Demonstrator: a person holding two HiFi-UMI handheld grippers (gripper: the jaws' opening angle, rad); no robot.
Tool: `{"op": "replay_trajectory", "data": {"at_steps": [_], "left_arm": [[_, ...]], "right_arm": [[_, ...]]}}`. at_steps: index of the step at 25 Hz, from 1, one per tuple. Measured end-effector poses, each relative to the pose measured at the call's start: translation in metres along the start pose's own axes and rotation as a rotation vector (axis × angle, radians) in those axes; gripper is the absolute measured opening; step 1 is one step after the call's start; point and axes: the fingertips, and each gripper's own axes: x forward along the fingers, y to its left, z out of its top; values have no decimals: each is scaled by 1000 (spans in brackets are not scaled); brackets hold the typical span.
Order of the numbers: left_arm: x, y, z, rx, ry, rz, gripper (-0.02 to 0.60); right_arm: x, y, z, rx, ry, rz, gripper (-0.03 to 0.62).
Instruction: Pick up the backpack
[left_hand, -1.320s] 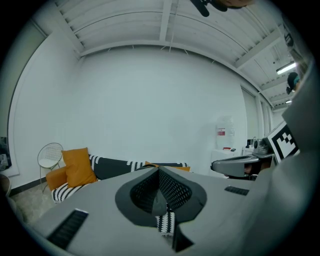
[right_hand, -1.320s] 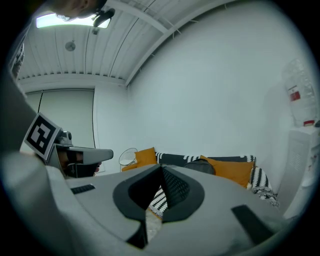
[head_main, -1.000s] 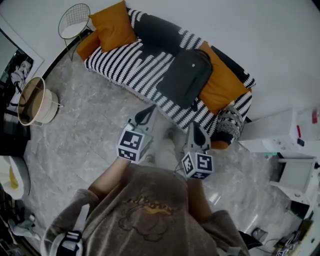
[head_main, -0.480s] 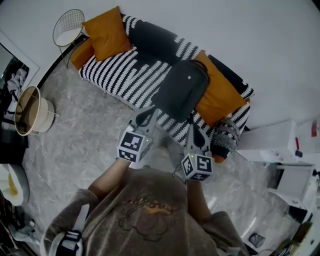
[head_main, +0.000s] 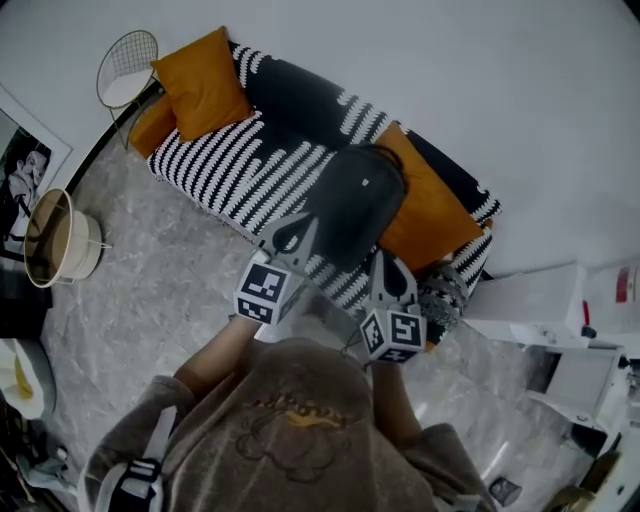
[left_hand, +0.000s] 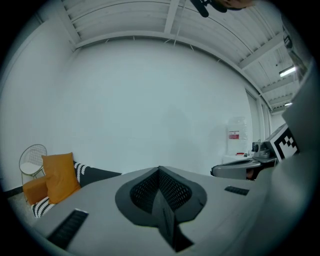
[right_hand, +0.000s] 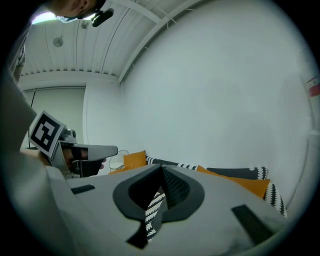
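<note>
Meanwhile, the whole room had slid down and toward the person in the head view compared with a second before, with the grey marbled floor (head_main: 170, 290) taking up less of the gap ahead of the grippers. The sofa (head_main: 235, 165), under its black-and-white striped cover, sat nearer than before, and its front edge now lay right at the gripper tips, where earlier bare floor had separated them.

The backpack (head_main: 350, 205), dark grey, lay flat on the sofa seat toward its right end, its side against a large orange cushion (head_main: 430, 210). It had not shifted on the sofa and only appeared closer, just beyond the two grippers. A second orange cushion (head_main: 198, 82) stayed at the sofa's left end, beside a wire-frame side table (head_main: 125, 62), and a round basket (head_main: 58, 238) stood on the floor well off to the left.

The left gripper (head_main: 298, 225) pointed at the sofa's edge below the backpack, with its jaws closed together on nothing, as its own view (left_hand: 161, 192) showed. The right gripper (head_main: 388, 262) was held alongside it, likewise fully closed and empty (right_hand: 160, 192), with striped sofa fabric showing past its jaws. Neither touched the backpack.
</note>
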Motion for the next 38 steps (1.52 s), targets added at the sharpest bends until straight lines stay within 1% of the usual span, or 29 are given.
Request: {"op": "replay_trajectory", "data": {"at_steps": [7,11,13,18,21,23,28,30,31,34,35,36,37,38], "left_arm": [[50,12,12,9,-16,13,2],[74,20,11,4,-1,28,2],[85,22,11,0,2,21,2],[110,32,19,-5,-24,-10,2],[126,42,22,-6,-30,-20,2],[139,48,25,7,-39,-33,2],[166,57,31,38,-46,-59,3],[176,61,32,38,-43,-76,44],[180,63,31,36,-37,-86,48],[194,70,25,8,-14,-110,142],[199,72,25,-4,-16,-112,217],[204,74,26,-14,-22,-112,317],[209,76,26,-18,-27,-114,379],[213,77,26,-17,-26,-119,397]], "right_arm": [[40,-37,12,-1,-4,11,2],[59,-51,20,2,-9,29,2],[68,-58,24,3,-15,34,2],[93,-68,34,5,-29,38,2],[107,-71,37,10,-50,27,2],[116,-74,41,-2,-70,13,2],[134,-89,46,18,-94,-41,2],[142,-94,46,25,-94,-62,3],[146,-96,45,31,-92,-69,9],[158,-102,42,56,-84,-83,158],[162,-105,41,66,-81,-90,227],[166,-108,40,73,-79,-97,269],[170,-110,39,78,-76,-104,289],[173,-112,38,81,-71,-109,293]]}}
